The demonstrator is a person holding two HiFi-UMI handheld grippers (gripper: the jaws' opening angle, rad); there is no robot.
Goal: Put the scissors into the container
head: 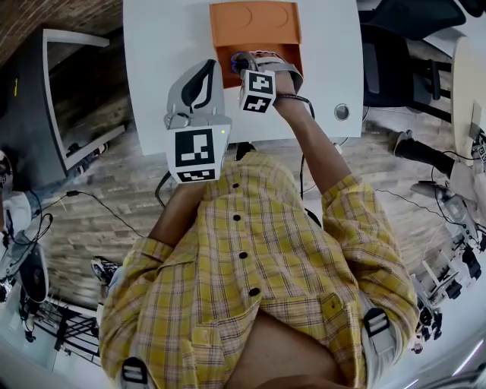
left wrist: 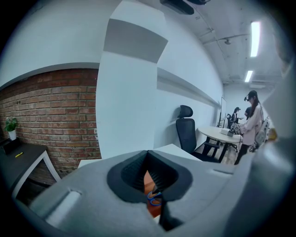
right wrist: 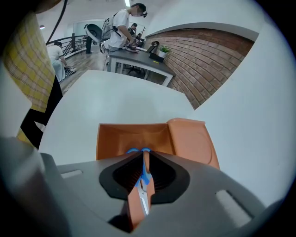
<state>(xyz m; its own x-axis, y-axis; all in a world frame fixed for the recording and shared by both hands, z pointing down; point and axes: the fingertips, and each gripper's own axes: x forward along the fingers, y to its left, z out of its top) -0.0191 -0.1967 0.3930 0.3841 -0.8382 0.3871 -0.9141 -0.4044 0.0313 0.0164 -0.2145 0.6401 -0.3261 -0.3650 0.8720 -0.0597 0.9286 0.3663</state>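
While the right tool (right wrist: 142, 155) clamps the scissors (right wrist: 144, 187), blue handles foremost, just over the open orange container (right wrist: 134, 136), the left tool (left wrist: 148, 152) hangs nearer the person, jaws together on nothing. Beyond the right tool lies a white bench (right wrist: 115, 102), with a brick wall (right wrist: 217, 60) to its right.

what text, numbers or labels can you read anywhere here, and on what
No readable text in any view.
Large black-and-white marker cube: square patterns only, no letters or digits.
Smaller black-and-white marker cube: the same, patterns only.
Orange plastic container: no label or print shows.
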